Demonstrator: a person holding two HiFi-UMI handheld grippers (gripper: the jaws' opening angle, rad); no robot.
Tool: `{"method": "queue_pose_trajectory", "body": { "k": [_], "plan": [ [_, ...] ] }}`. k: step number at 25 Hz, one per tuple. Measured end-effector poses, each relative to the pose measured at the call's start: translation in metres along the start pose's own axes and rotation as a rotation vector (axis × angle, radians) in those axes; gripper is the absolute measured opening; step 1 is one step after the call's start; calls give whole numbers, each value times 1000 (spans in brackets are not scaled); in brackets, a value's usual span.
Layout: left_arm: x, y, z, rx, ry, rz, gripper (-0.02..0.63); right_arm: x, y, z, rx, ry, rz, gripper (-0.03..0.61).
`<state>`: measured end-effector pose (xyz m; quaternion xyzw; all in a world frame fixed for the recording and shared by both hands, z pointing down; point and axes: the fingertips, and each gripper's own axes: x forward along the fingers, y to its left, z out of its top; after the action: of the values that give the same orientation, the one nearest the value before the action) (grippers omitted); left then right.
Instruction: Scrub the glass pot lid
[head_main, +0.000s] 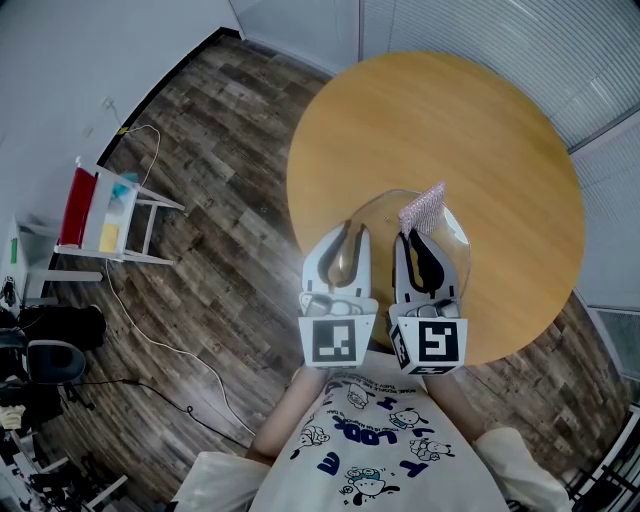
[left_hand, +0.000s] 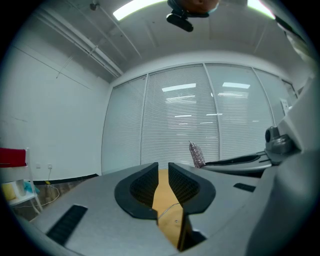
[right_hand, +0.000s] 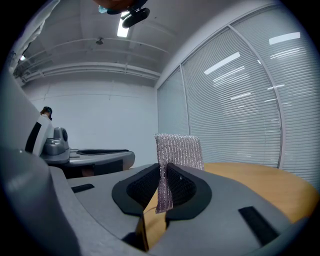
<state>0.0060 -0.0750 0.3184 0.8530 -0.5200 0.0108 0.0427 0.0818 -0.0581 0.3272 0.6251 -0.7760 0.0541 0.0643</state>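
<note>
Near the six o'clock edge of our bench (head_main: 430, 120) lies the glass pot lid (head_main: 378, 212), its rim seemingly pinched by our left hand-held gripper (head_main: 348, 232), our right hand-held gripper (head_main: 420, 240) pinching a mesh scrubber (head_main: 422, 207).

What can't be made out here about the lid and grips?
- Lid: near half under left gripper and right gripper, head view; knob unseen.
- Left gripper: jaws apart, thin curved line between; grip on clear glass unclear, left gripper view.
- Pad: gap to lid unreadable from above, head view.
- Rack: contents too small, head view.
</note>
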Motion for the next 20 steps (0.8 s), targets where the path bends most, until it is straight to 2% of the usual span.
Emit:
{"method": "queue_pose_trajectory", "body": {
  "k": [20],
  "plan": [
    [0,1,-2,-3,6,0,71,1,-5,-3,42,2,-11,57]
  ]
}}
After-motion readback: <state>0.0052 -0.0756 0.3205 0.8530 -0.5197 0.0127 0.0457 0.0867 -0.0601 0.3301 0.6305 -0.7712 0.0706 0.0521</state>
